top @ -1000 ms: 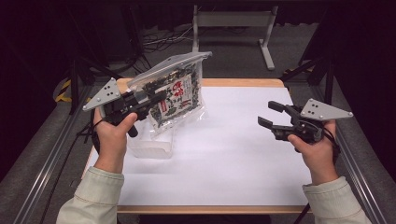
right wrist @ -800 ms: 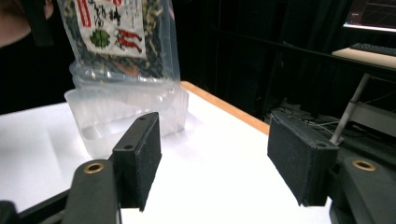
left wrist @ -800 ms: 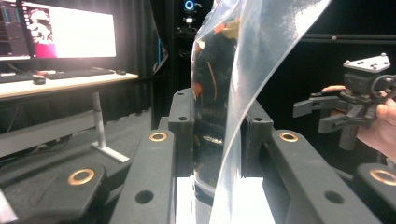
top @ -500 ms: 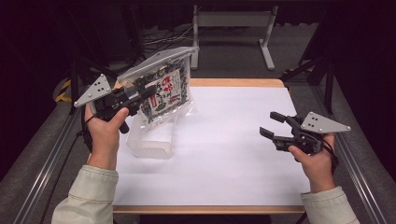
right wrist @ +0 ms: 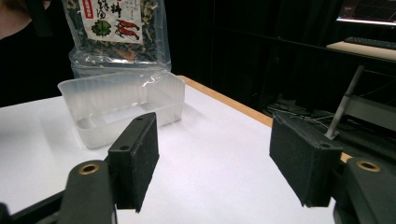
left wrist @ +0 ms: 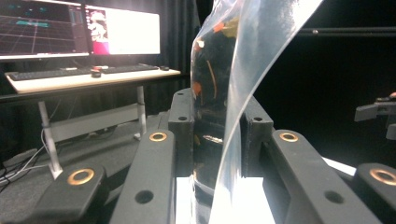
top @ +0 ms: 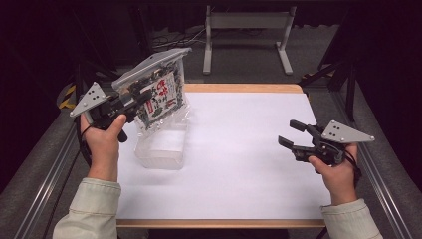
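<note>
Since a second ago the left gripper (top: 142, 99), jaws clamped on the snack bag (top: 158, 94), has swung it left above the clear plastic tray (top: 161, 152); the right gripper (top: 293, 133) waits with jaws apart; slick film could slip and miss the tray

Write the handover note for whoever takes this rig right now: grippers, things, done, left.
Left gripper: shut on the clear snack bag, held up in the air above the far end of the clear plastic tray.
Right gripper: open, nothing between its fingers, off to the right above the white table, pointing at the tray.
Done: bag picked up and brought over the tray.
Left: probably lower the bag into the tray and let go; the right gripper could steady the tray if it slides.
</note>
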A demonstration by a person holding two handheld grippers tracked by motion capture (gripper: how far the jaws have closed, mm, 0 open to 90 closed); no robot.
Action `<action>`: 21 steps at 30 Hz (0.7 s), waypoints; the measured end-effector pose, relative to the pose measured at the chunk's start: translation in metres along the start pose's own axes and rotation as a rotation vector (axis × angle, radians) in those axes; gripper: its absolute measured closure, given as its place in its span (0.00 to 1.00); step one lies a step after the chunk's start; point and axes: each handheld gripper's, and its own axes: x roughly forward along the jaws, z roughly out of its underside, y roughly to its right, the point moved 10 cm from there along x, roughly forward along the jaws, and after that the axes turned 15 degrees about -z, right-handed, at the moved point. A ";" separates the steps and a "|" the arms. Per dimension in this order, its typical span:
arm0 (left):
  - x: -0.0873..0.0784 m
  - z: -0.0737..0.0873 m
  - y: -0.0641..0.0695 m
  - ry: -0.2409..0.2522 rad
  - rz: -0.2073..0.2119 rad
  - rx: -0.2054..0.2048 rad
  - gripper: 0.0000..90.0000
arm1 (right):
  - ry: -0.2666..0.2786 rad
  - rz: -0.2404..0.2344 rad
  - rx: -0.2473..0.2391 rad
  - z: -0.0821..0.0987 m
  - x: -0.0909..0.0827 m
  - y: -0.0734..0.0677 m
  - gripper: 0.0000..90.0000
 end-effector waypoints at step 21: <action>0.009 0.026 -0.015 -0.001 -0.028 -0.037 0.80 | 0.000 0.000 0.006 0.002 0.001 0.001 0.37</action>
